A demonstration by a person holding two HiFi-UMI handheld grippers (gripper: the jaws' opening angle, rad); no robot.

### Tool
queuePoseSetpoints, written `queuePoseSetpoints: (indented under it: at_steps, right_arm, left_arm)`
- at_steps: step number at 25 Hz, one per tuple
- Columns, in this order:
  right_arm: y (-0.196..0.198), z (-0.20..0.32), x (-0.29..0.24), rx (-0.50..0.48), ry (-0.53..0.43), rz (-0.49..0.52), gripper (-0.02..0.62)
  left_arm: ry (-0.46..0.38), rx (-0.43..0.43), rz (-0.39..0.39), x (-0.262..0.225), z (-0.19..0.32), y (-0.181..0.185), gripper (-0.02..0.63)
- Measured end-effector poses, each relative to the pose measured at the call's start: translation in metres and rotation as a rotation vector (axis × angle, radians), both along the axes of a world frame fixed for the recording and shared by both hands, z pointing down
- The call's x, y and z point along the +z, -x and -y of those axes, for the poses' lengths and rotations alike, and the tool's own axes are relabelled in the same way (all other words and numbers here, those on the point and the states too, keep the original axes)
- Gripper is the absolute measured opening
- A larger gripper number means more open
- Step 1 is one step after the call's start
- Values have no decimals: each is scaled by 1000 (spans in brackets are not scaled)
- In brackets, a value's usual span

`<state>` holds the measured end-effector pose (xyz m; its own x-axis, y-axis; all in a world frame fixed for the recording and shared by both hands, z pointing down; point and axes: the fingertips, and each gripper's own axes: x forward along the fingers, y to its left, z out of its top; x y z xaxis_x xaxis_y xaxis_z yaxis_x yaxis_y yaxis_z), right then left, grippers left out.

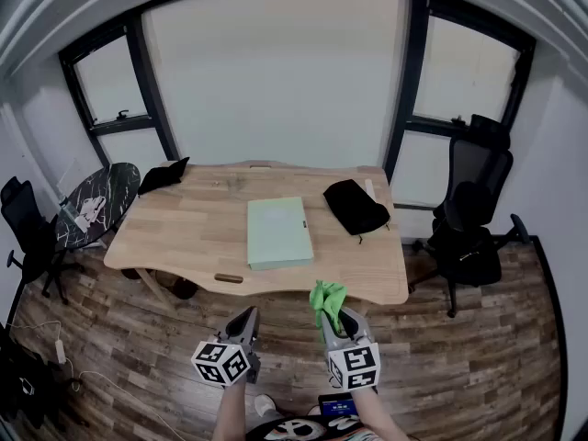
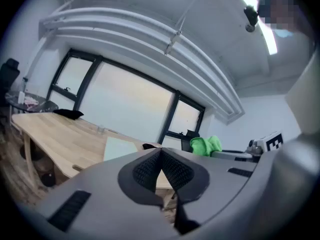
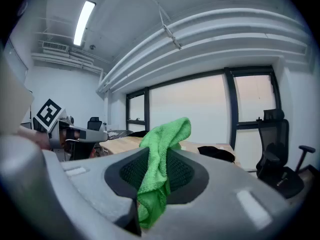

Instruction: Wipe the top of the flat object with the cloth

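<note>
Tall dark-framed windows stand behind a pale wooden counter [image 1: 175,232] on plank flooring. At far left a round marbled side table [image 1: 96,200] sits just beside the counter's corner, and a black item [image 1: 163,175] lies on the counter's back left. Near the middle lies the flat object [image 1: 278,231], a pale green slab with nothing on it. To its right is a black pouch [image 1: 356,206], and a black office chair [image 1: 473,219] stands off the right end.

Both grippers hang short of the counter's near edge, well apart from the slab. The left gripper [image 2: 160,156] has its jaws pressed together with nothing between them. The right gripper [image 3: 161,166] has its jaws clamped on the green cloth [image 3: 162,134], which sticks up past the tips and droops below.

The cloth looks light, soft and floppy, so a bunched pinch suits it, with the loose end pressed flat for wiping. The slab looks stiff and light. It may slide on the smooth wood, so a near corner seems the place to steady it.
</note>
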<state>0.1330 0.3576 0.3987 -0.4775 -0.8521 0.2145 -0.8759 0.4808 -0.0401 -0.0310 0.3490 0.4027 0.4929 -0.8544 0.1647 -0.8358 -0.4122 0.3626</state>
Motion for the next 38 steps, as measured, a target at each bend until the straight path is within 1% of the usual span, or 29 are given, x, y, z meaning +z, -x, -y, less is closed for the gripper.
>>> queuePoseSetpoints:
  at_steps: [2,3,5,9,10,12,16,22,25,28,33,38]
  right_arm:
    - [-3,-6,-2,-16,-12,-1,89]
    - [-5,-8,-2,-25,-17,0,89]
    - [-8,-14,-2,-40,-21,3,89]
    - [-13,-18,2,-50,-13,11,89]
    - [-14,-19,2,-52,-9,13,89]
    - [-15,-20,4,-51,-6,21,89]
    - [-21,-18,15,-24,5,33,89]
    - [-25,6,27,-7,34,31,89]
    - [-18,29,35,-5,44,23,89]
    - [-14,62,45,11,55,11,89]
    - [-3,141,58,53,88,-20,89]
    - [14,225,57,93,107,-23,89]
  left_arm:
    - [-5,-19,-44,-2,-6,-3,6]
    - [-10,-30,-51,-2,-10,-4,6]
    - [-21,-57,-26,0,-19,-5,6]
    - [-1,-115,75,8,-28,1,6]
    - [0,-119,80,9,-29,2,6]
    - [-6,-125,65,8,-30,2,6]
    - [-10,-120,58,11,-25,-2,6]
    - [-5,-130,70,21,-1,1,6]
    - [-6,-140,72,29,23,11,6]
    - [-4,-137,62,40,61,19,6]
    - [27,-109,49,56,145,40,6]
    - [54,-76,41,56,233,65,6]
